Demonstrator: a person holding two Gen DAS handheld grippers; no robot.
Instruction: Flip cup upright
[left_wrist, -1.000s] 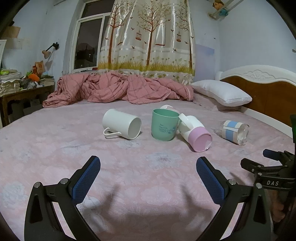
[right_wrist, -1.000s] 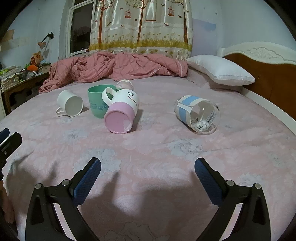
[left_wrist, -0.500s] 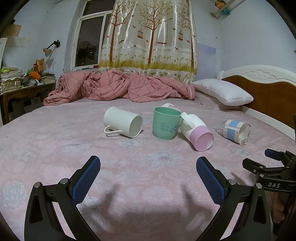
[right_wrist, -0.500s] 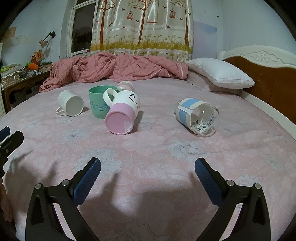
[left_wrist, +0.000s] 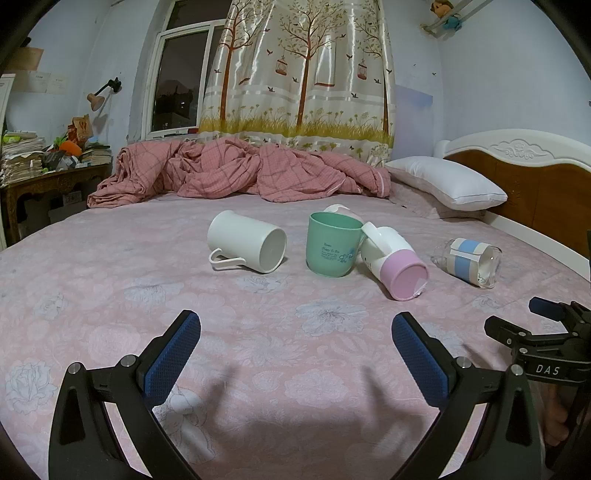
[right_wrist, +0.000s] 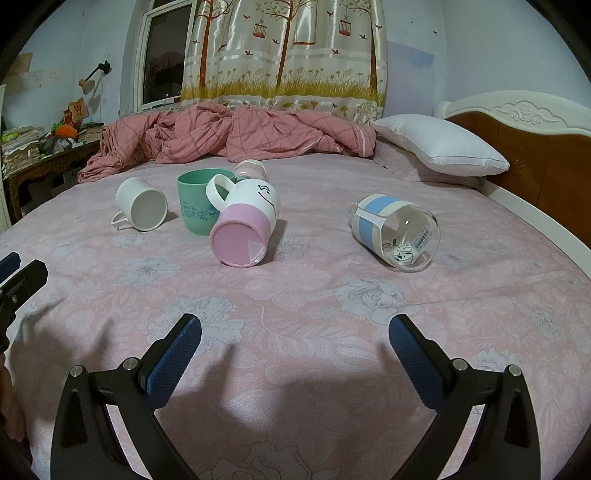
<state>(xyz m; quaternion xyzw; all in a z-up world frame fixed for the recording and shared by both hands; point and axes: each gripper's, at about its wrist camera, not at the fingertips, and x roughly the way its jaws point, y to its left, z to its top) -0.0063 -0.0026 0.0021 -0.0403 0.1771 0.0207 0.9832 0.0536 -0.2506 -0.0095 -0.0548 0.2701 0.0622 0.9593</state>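
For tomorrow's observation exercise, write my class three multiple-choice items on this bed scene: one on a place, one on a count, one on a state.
1. Where is the clear glass with the blue band?
A. nearest the headboard side
B. behind the quilt
C. inside the green cup

2. How many cups stand upright?
A. one
B. three
C. none

3. How is the left gripper?
A. shut on a cup
B. open, holding nothing
C. out of view

Answers: 1 A, it lies apart, toward the headboard. 2 A, only the green cup stands. 3 B, only bedsheet shows between its fingers.

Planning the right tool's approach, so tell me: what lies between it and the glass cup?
Only bare pink bedsheet separates the right tool from the toppled glass cup, seen in the right wrist view.
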